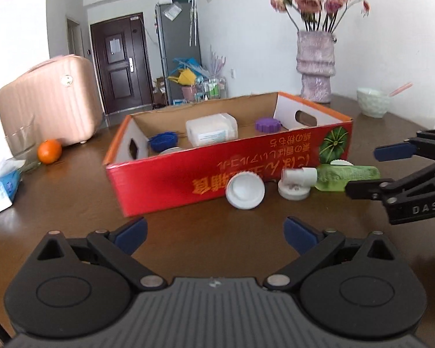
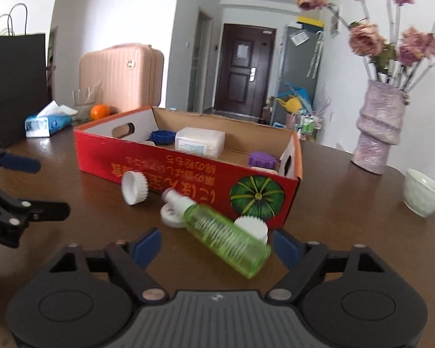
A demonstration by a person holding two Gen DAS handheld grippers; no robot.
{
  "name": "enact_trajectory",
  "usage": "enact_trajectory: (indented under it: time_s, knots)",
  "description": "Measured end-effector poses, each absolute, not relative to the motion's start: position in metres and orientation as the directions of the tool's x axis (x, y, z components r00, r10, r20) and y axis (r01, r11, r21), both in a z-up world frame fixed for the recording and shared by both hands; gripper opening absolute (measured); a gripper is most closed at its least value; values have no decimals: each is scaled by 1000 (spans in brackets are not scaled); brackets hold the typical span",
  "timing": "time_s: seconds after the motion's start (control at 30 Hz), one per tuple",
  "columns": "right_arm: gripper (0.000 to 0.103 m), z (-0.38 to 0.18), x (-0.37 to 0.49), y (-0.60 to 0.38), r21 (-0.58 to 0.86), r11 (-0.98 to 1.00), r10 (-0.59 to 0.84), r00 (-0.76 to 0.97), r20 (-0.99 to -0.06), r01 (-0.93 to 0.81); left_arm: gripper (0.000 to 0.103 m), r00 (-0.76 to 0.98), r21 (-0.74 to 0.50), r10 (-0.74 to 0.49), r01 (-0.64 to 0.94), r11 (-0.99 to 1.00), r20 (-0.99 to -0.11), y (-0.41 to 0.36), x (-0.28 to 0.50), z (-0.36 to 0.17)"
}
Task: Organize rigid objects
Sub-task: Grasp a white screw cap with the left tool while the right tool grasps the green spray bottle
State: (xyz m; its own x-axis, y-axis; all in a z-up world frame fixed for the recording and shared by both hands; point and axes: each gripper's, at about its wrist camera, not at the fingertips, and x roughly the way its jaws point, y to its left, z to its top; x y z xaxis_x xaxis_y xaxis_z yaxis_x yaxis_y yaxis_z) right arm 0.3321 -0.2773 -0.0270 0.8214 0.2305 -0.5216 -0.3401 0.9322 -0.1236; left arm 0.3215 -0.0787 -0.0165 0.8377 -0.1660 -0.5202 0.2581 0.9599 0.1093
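A red cardboard box (image 1: 188, 179) stands on the brown table. Inside it are a white plastic container (image 1: 211, 129), a blue lid (image 1: 162, 140) and a purple lid (image 1: 268, 124). In front of the box lie a white lid (image 1: 245, 191), a smaller white cap (image 1: 293, 191) and a green spray bottle (image 2: 226, 237) on its side. A ribbed white cap (image 2: 252, 226) rests behind the bottle. My right gripper (image 2: 217, 246) is open around the bottle's base, pads not touching it. My left gripper (image 1: 216, 232) is open over bare table, short of the white lid.
A pink vase (image 2: 377, 133) with flowers and a pale bowl (image 2: 420, 194) stand at the right. An orange (image 1: 49, 151), a glass (image 1: 20, 139), a tissue pack (image 1: 0, 191) and a pink suitcase (image 1: 49, 101) are at the left. A black paper bag (image 2: 14, 81) stands at the far left.
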Motion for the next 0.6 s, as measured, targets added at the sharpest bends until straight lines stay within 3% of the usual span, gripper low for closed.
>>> enact_trajectory:
  time_s: [0.2, 0.37, 0.6]
  knots:
    - [77, -37, 357, -281, -35, 903, 342, 764, -548, -429, 80, 810, 113, -194, 304, 946, -554, -106, 365, -21]
    - [47, -36, 360, -294, 57, 900, 395, 755, -524, -431, 66, 818, 159, -160, 292, 943, -553, -117, 385, -35]
    - [51, -39, 363, -297, 94, 899, 410, 744, -528, -428, 43, 788, 131, -177, 310, 942, -589, -118, 392, -39]
